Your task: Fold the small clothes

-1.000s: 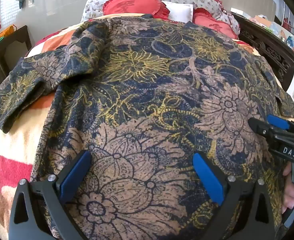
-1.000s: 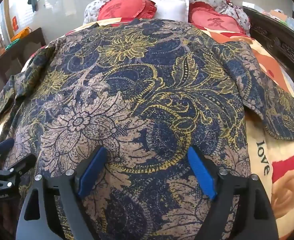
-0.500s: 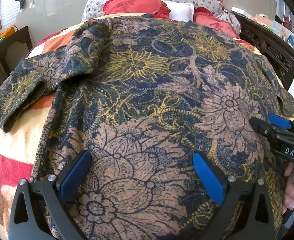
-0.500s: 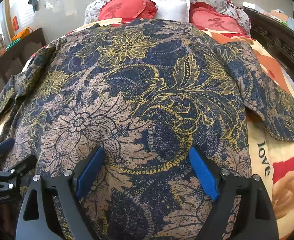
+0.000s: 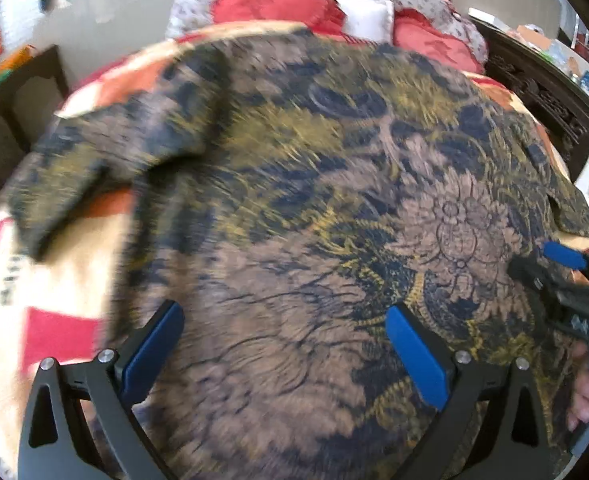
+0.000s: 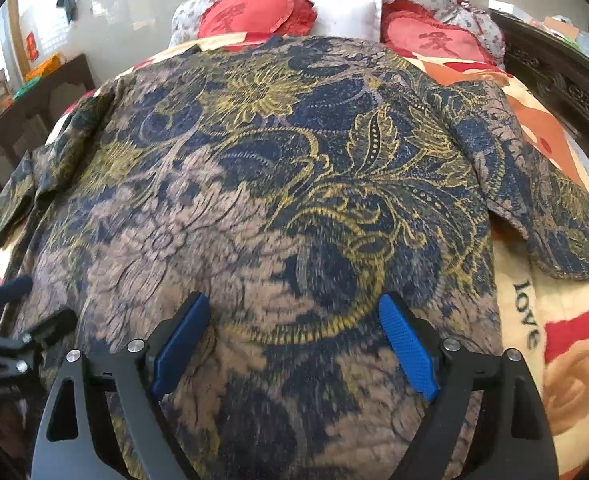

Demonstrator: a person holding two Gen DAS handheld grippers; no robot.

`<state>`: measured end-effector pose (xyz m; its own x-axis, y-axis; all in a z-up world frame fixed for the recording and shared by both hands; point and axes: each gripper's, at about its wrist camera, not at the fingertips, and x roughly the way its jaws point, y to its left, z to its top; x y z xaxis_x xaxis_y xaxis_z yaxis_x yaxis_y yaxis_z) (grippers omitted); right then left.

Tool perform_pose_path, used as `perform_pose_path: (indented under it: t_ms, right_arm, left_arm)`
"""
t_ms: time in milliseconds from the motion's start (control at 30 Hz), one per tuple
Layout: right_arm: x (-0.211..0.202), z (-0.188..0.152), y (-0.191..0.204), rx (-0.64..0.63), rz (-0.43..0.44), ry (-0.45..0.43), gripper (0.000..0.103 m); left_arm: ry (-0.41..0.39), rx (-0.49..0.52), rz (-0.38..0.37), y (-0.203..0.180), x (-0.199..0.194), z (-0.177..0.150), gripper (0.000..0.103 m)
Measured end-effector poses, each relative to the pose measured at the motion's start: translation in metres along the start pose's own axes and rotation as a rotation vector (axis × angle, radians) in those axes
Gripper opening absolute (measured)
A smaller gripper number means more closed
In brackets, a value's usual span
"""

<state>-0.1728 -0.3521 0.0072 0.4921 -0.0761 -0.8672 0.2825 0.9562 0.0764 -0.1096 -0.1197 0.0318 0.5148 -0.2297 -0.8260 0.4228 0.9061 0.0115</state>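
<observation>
A patterned shirt in navy, gold and tan lies spread flat, back up, across a printed blanket on a bed, its sleeves out to either side and its collar end toward the red cushions at the headboard. Both tools hover over the hem end, side by side: the left gripper and the right gripper each have their blue-padded tongs spread wide apart, holding nothing. The fold looks not yet begun. The likely risk is a pinch that also catches the blanket beneath, dragging the bedding along; uneven lifting by the two tools could skew the crease. The left view is blurred, so fine detail there is uncertain. No containers appear in either view.
</observation>
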Motion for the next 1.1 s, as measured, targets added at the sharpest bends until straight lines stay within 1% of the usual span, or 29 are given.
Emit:
perform_pose_path:
  t_ms: [33, 133, 200, 233, 267, 367, 467, 500, 600, 667, 700, 733, 833, 933, 1100]
  right_arm:
    - [-0.010, -0.003, -0.001, -0.007, -0.009, 0.006, 0.093]
    - [-0.048, -0.021, -0.012, 0.017, -0.012, -0.080, 0.092]
    - [-0.074, -0.032, -0.021, 0.049, -0.015, -0.131, 0.092]
    - [-0.088, -0.038, -0.026, 0.067, -0.031, -0.155, 0.092]
    - [-0.102, -0.042, -0.024, 0.058, -0.077, -0.188, 0.092]
    - [-0.131, -0.062, -0.035, 0.128, -0.082, -0.250, 0.092]
    - [-0.159, -0.072, -0.036, 0.142, -0.122, -0.303, 0.092]
    - [-0.163, -0.066, -0.043, 0.162, -0.097, -0.266, 0.092]
    - [-0.177, -0.064, -0.045, 0.164, -0.105, -0.283, 0.092]
    - [-0.184, -0.062, -0.045, 0.157, -0.126, -0.283, 0.092]
    - [-0.184, -0.057, -0.044, 0.156, -0.131, -0.268, 0.092]
    - [-0.185, -0.056, -0.043, 0.148, -0.156, -0.265, 0.092]
    - [-0.188, -0.057, -0.044, 0.157, -0.194, -0.274, 0.092]
    - [-0.188, -0.058, -0.044, 0.155, -0.201, -0.273, 0.092]
    - [-0.182, -0.055, -0.053, 0.185, -0.203, -0.234, 0.092]
  left_arm:
    - [-0.020, -0.006, 0.017, 0.001, -0.011, 0.001, 0.102]
    - [-0.063, -0.007, 0.016, 0.001, -0.039, 0.007, 0.103]
    - [-0.096, -0.001, 0.031, -0.002, -0.059, 0.012, 0.103]
    - [-0.105, 0.002, 0.036, -0.003, -0.066, 0.012, 0.103]
    - [-0.112, 0.005, 0.037, -0.005, -0.072, 0.013, 0.103]
    - [-0.146, 0.014, 0.017, -0.011, -0.093, 0.016, 0.103]
    - [-0.177, 0.009, -0.009, -0.016, -0.109, 0.020, 0.103]
    - [-0.178, 0.009, -0.019, -0.018, -0.112, 0.021, 0.103]
    - [-0.187, 0.008, -0.025, -0.021, -0.118, 0.024, 0.103]
    - [-0.183, 0.006, -0.028, -0.023, -0.118, 0.023, 0.103]
    - [-0.177, 0.002, -0.025, -0.022, -0.118, 0.023, 0.103]
    - [-0.171, -0.003, -0.015, -0.022, -0.118, 0.023, 0.103]
    - [-0.153, -0.006, -0.011, -0.019, -0.113, 0.023, 0.103]
    - [-0.139, -0.010, -0.005, -0.015, -0.107, 0.023, 0.103]
    - [-0.109, -0.018, -0.008, -0.011, -0.096, 0.023, 0.103]
